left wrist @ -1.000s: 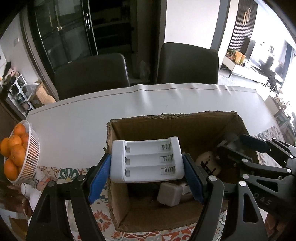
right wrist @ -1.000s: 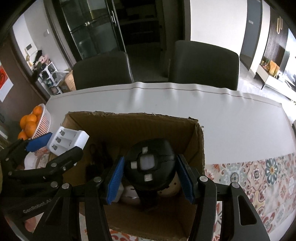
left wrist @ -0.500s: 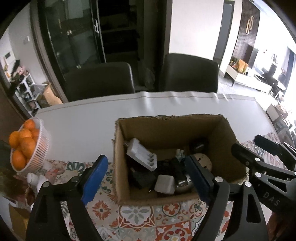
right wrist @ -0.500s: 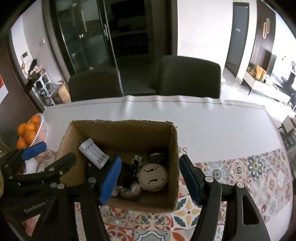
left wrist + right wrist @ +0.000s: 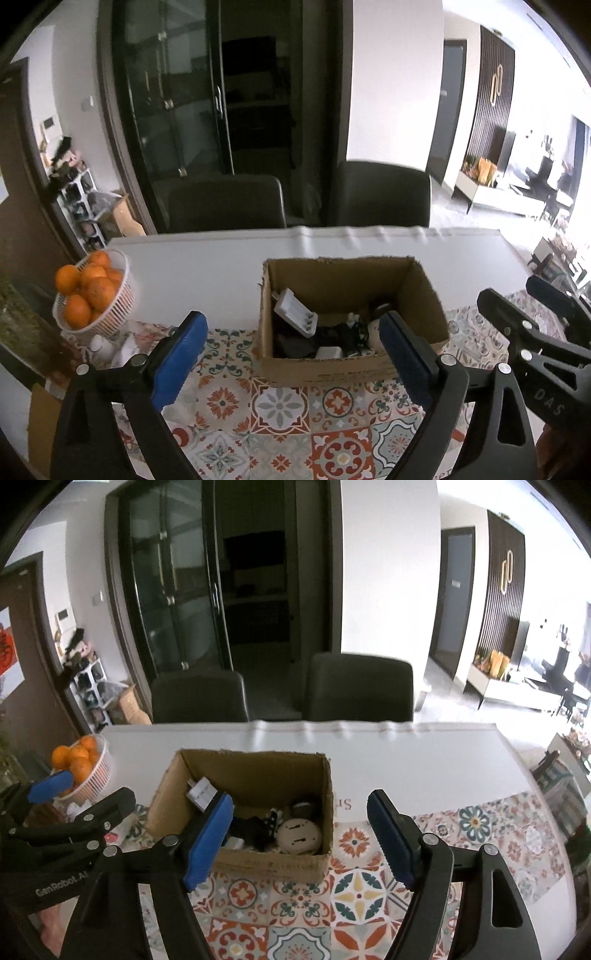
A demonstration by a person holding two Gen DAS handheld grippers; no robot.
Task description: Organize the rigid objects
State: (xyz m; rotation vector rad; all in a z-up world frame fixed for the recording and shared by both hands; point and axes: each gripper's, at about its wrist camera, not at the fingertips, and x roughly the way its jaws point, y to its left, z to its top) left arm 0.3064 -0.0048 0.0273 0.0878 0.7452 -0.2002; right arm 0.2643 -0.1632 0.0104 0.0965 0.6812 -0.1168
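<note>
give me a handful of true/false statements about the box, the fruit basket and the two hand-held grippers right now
1. The white battery charger lies inside the cardboard box. True.
2. The left hand-held gripper is clamped on the charger. False: its jaws are opening and nothing is between them.
3. The white basket holds oranges. True.
4. The basket sits inside the box. False: it stands on the table to the left of the box, apart from it.
5. The right hand-held gripper holds a round beige device. False: the device lies in the box, and the jaws are opening with nothing gripped.
6. Two dark chairs stand at the table's far side. True.
</note>
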